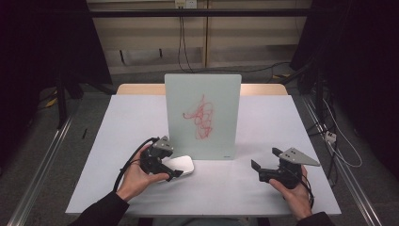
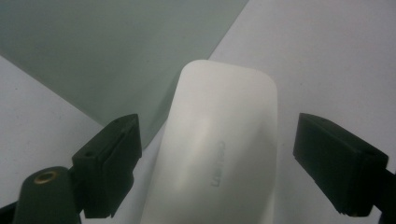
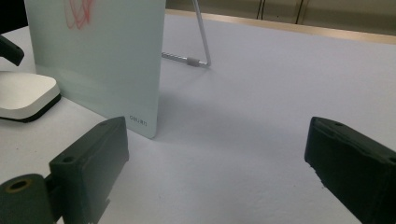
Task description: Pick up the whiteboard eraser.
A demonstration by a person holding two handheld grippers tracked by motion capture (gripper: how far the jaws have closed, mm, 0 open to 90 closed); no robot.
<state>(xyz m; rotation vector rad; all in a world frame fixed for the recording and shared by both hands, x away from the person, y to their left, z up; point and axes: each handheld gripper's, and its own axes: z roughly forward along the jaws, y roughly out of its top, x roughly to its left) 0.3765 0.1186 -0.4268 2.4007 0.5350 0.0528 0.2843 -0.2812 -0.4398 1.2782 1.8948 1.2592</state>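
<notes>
White eraser (image 2: 219, 154) lying on surface (image 1: 244, 188) just before scribbled board (image 1: 203, 115) | left tongs (image 2: 217, 156) wide, straddling eraser, not closed | right tongs (image 1: 267, 165) wide, empty, well apart | advice: centre jaws on long sides, close squarely, avoid nudging board

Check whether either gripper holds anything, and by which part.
Nothing is held. The left gripper has open jaws either side of the white eraser; the right gripper is open.
</notes>
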